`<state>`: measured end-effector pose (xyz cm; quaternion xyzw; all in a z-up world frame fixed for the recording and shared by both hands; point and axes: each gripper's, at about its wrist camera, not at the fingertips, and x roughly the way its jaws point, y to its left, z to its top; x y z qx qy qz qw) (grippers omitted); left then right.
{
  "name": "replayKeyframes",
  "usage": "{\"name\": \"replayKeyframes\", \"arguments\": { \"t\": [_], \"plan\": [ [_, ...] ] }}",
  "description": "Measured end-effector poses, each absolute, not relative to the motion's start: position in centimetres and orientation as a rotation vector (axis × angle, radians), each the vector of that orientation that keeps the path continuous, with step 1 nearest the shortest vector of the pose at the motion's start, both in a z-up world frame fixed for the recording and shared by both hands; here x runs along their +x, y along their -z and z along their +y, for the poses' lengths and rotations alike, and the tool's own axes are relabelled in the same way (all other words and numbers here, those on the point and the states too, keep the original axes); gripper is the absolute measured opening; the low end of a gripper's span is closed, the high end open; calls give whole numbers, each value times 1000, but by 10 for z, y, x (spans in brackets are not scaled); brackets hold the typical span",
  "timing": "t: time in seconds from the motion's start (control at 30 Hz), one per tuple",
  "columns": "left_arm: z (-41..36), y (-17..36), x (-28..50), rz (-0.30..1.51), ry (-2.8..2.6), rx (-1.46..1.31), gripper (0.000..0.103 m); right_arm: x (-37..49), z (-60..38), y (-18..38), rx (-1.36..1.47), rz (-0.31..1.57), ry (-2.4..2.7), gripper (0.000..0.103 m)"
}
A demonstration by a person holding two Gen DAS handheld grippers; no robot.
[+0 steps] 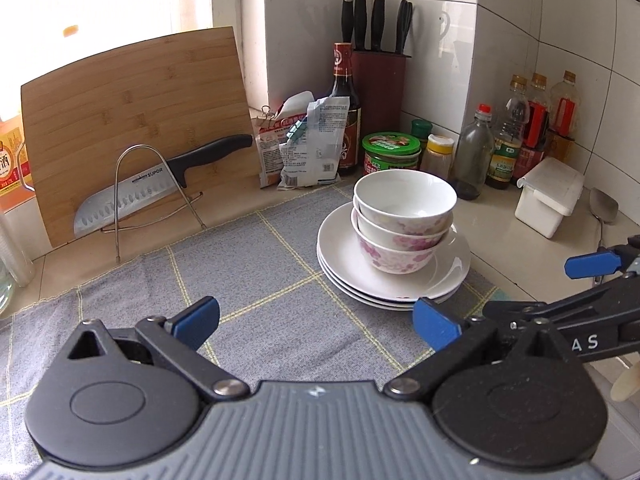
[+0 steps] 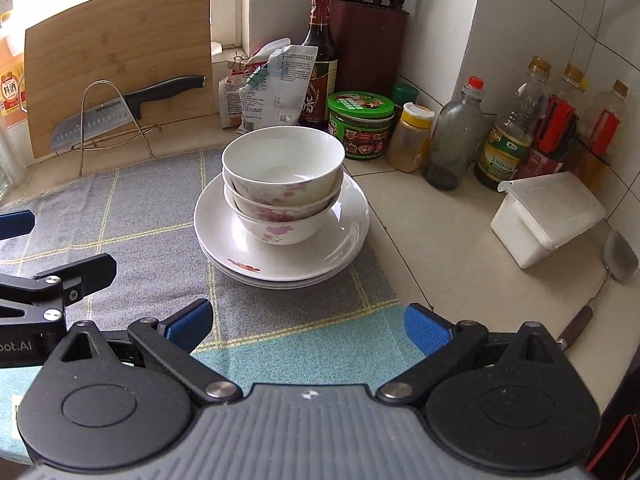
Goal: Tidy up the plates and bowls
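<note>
On the grey checked cloth (image 1: 248, 264) that covers the near part of the counter, I hold both tools low and well short of the crockery. Farthest left, the bamboo cutting board (image 1: 136, 120) leans on the wall with a black-handled kitchen knife (image 1: 160, 184) propped in a wire stand; neither matters for what I do now.

My left gripper (image 1: 316, 326) is spread wide, blue pads apart with only cloth showing between them. Just beyond it and to its right sits the task's pile: three white porcelain bowls with pink flowers (image 1: 404, 216) nested one in another, standing on a stack of white shallow plates (image 1: 452, 276) at the right edge of the cloth. My right gripper (image 2: 310, 326) is likewise spread and empty, pointing at the same pile from the other side.

As I judge it, the stacking looks complete, so the step in hand is to clear away without disturbing anything. If I do adjust, I would steady the plates by the rim with one tool and nudge the bowls with the other, gently, since the nested bowls sit tilted and could slide. To the right, the green-lidded jar (image 2: 360, 124), the sauce bottles (image 2: 508, 136) and the white plastic box (image 2: 548, 216) crowd the tiles, so I keep my right elbow in.
</note>
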<state>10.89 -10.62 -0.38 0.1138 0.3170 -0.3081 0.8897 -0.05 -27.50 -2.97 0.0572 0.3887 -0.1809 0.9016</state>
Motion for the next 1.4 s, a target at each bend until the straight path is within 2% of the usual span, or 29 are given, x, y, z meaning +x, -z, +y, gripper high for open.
{"name": "replayKeyframes", "arguments": {
  "t": [0.43,1.4],
  "plan": [
    [-102,-7,102,648,599,229,102,-15,-273,19,169,731,384,103],
    [-104,-11,101,656,591,227,102,-21,-273,11,142,713,414,103]
  ]
}}
